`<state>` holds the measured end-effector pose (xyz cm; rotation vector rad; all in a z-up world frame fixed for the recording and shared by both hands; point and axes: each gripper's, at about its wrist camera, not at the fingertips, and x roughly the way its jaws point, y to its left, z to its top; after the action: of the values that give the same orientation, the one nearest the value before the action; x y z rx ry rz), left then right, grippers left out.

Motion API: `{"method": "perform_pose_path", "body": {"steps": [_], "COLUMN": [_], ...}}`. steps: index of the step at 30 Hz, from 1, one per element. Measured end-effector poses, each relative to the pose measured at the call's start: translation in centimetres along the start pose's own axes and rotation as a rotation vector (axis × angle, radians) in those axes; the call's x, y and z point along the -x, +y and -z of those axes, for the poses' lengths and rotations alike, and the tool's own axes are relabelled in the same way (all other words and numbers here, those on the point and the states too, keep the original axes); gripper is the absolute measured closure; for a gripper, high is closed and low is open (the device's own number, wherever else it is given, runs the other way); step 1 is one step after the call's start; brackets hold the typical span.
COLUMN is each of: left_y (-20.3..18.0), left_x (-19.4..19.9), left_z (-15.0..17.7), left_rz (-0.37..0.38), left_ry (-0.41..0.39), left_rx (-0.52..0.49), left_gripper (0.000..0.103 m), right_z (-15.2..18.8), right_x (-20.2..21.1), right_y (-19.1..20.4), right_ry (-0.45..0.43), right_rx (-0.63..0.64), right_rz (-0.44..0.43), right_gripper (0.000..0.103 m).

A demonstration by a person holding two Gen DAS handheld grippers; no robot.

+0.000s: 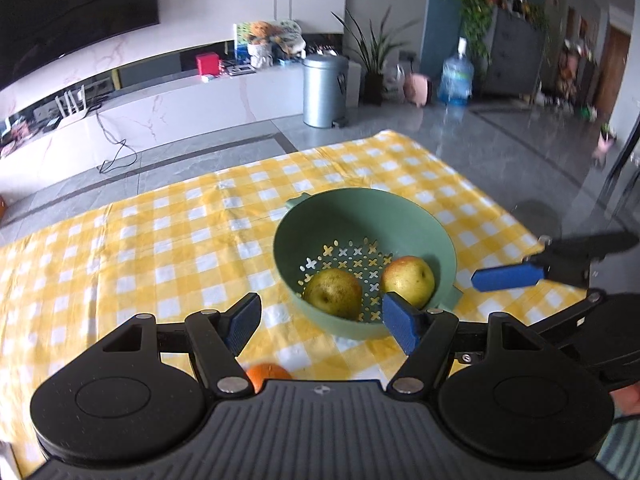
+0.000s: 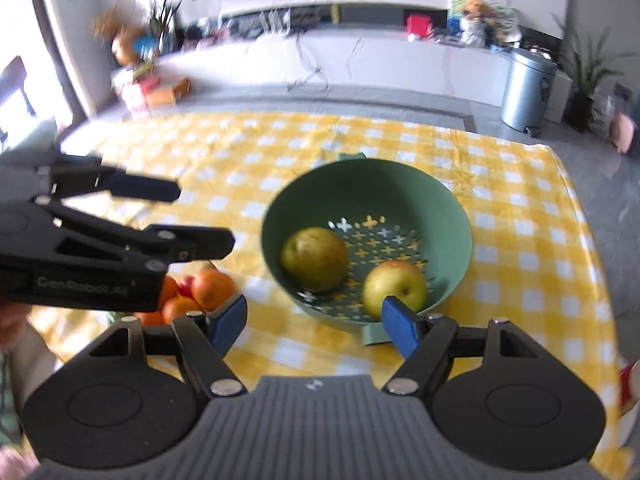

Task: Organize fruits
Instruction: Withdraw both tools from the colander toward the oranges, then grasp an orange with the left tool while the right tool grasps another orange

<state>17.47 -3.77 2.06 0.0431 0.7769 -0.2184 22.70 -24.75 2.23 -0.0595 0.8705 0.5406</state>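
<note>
1. Left gripper [image 1: 320,322] & right gripper [image 2: 314,326]: jaws apart, nothing held.
2. Pear [image 2: 315,259], apple [image 2: 395,289] in green colander [image 2: 460,208], mid-cloth.
3. Step: betw. fruits. Next: fetch oranges [image 2: 202,290] nr cloth's near edge.

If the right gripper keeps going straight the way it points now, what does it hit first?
Most likely the green colander, near its front rim, with the apple just inside. The right gripper is open and empty. Depth is hard to judge here.
</note>
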Motion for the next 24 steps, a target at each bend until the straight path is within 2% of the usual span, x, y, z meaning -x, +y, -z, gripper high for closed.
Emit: {"method": "perform_pose_path", "body": {"steps": [5, 8, 15, 18, 22, 24], "left_y": [1.4, 2.5, 5.5, 6.7, 7.5, 7.5], "left_x": [1.6, 2.2, 3.2, 3.3, 2.8, 2.5], "left_z": [2.5, 4.2, 8.0, 9.4, 10.7, 11.4], "left_rz": [-0.011, -0.023, -0.023, -0.013, -0.021, -0.020], "left_ry": [-0.014, -0.015, -0.025, -0.026, -0.013, -0.010], "left_rx": [0.046, 0.083, 0.176, 0.203, 0.183, 0.169], "left_gripper": [0.021, 0.021, 0.021, 0.021, 0.022, 0.023], "right_z": [2.6, 4.2, 7.1, 8.0, 9.0, 9.3], "right_x": [0.4, 0.2, -0.8, -1.5, -2.0, -2.6], "right_y": [1.9, 2.7, 4.7, 5.2, 6.0, 6.2], "right_ry": [-0.078, -0.093, -0.116, -0.134, -0.190, -0.194], "right_rx": [-0.100, -0.171, -0.234, -0.237, -0.197, -0.187], "right_rz": [-0.012, -0.036, -0.011, -0.002, 0.037, 0.028], "right_gripper": [0.031, 0.032, 0.032, 0.032, 0.032, 0.032]}}
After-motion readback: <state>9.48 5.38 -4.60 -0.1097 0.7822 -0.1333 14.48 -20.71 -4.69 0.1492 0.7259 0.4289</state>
